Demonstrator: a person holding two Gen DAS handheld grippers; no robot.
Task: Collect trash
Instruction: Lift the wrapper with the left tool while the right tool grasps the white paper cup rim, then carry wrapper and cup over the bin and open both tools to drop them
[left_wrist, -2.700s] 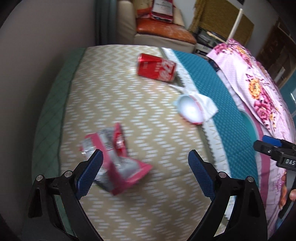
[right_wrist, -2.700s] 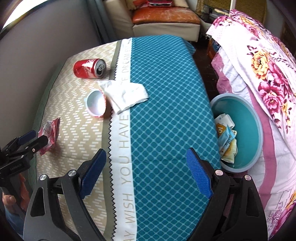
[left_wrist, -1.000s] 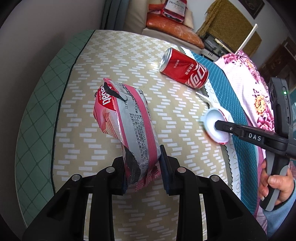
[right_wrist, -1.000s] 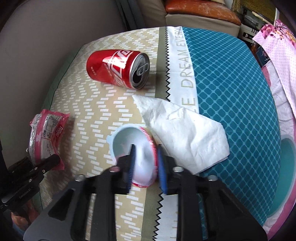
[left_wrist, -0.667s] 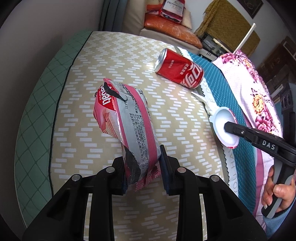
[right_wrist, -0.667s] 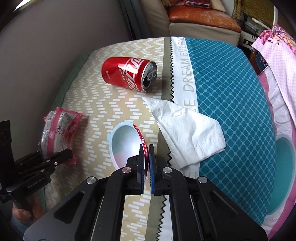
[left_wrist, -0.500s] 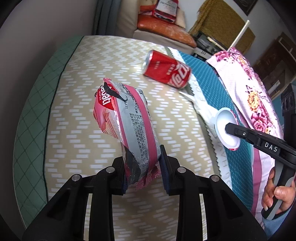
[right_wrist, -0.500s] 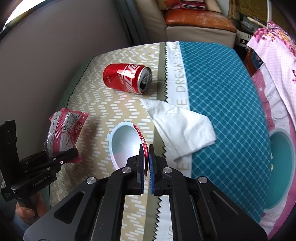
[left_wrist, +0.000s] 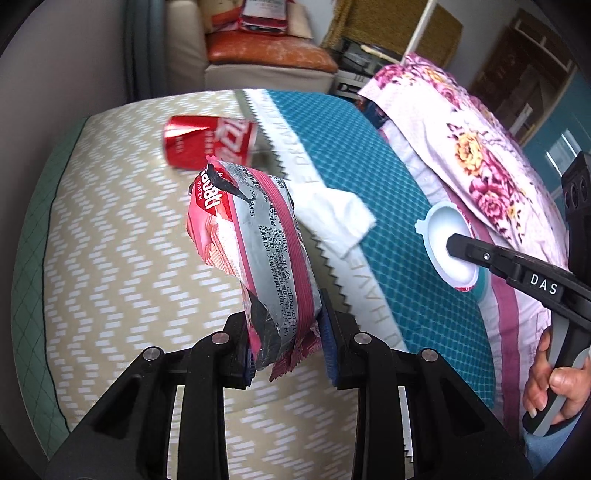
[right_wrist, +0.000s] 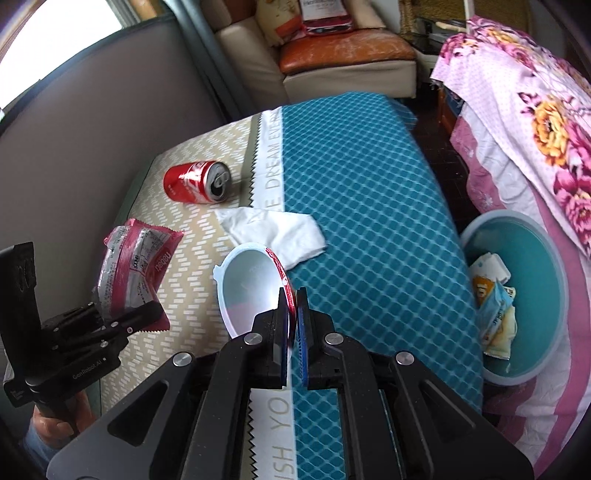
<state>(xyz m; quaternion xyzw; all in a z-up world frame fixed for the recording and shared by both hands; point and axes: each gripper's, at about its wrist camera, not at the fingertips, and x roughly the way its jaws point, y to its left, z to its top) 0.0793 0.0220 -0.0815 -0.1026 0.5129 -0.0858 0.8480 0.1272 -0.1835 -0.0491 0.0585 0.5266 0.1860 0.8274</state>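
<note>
My left gripper (left_wrist: 286, 326) is shut on a pink and silver wafer wrapper (left_wrist: 255, 243) and holds it above the table; the wrapper also shows in the right wrist view (right_wrist: 133, 269). My right gripper (right_wrist: 292, 314) is shut on the rim of a small white plastic cup (right_wrist: 251, 288) with a red edge, lifted off the table; the cup also shows in the left wrist view (left_wrist: 448, 245). A red soda can (right_wrist: 197, 182) lies on its side and a white crumpled tissue (right_wrist: 277, 230) lies on the tablecloth. A teal trash bin (right_wrist: 517, 295) with wrappers inside stands at the right.
The table has a beige zigzag and teal diamond cloth (right_wrist: 362, 192). A floral pink blanket (right_wrist: 535, 110) lies on the right beyond the bin. A sofa (right_wrist: 332, 48) stands behind the table. A wall (right_wrist: 92, 122) runs along the left.
Both grippers have lifted their items and moved right, toward the bin side. The can and tissue have stayed on the table.
</note>
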